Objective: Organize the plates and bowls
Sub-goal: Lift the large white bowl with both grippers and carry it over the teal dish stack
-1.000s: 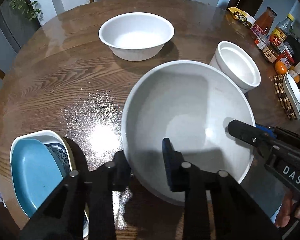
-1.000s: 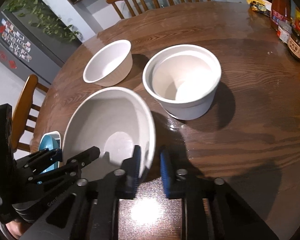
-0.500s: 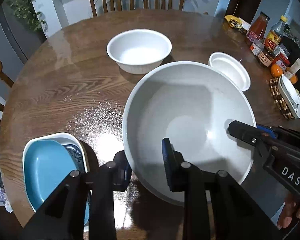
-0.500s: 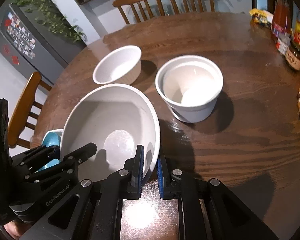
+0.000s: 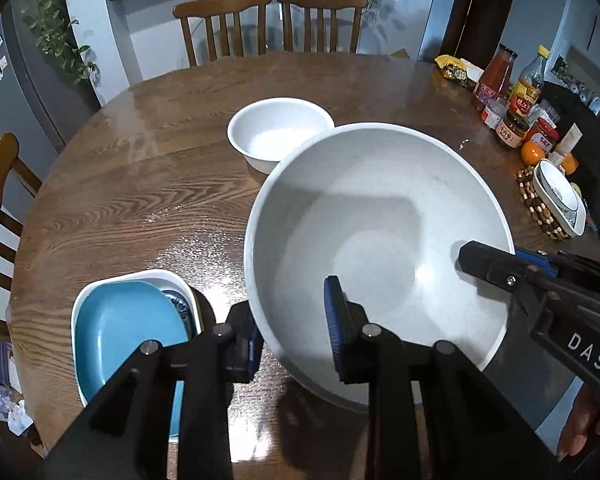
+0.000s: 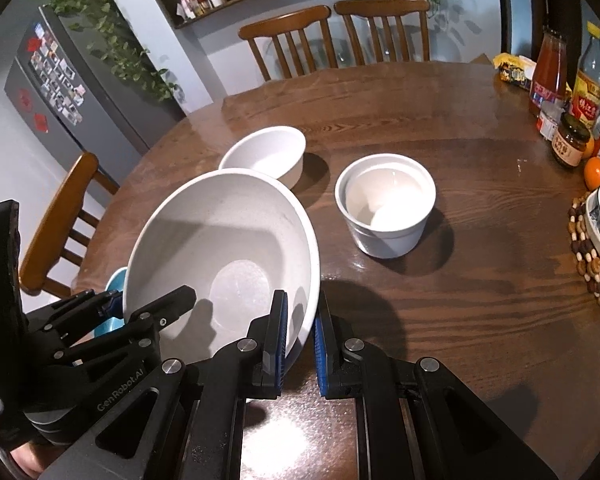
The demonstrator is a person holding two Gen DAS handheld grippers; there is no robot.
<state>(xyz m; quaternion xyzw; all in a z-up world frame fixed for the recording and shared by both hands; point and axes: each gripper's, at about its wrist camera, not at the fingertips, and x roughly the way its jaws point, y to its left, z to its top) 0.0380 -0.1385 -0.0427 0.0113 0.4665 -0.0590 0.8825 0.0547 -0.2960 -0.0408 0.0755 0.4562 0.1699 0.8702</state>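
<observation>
both my left gripper [image 5: 292, 328] and right gripper [image 6: 300, 320] clamp the large white bowl [image 5: 380, 248], lifted; next, set it down near the table's [image 6: 420, 120] middle.

The big bowl [image 5: 380, 248] has risen off the counter [image 5: 140, 200], carried up between both tools. The right tool [image 6: 300, 328], a second ago spread around the rim, has closed onto it. The other dishes now sit farther below.
</observation>
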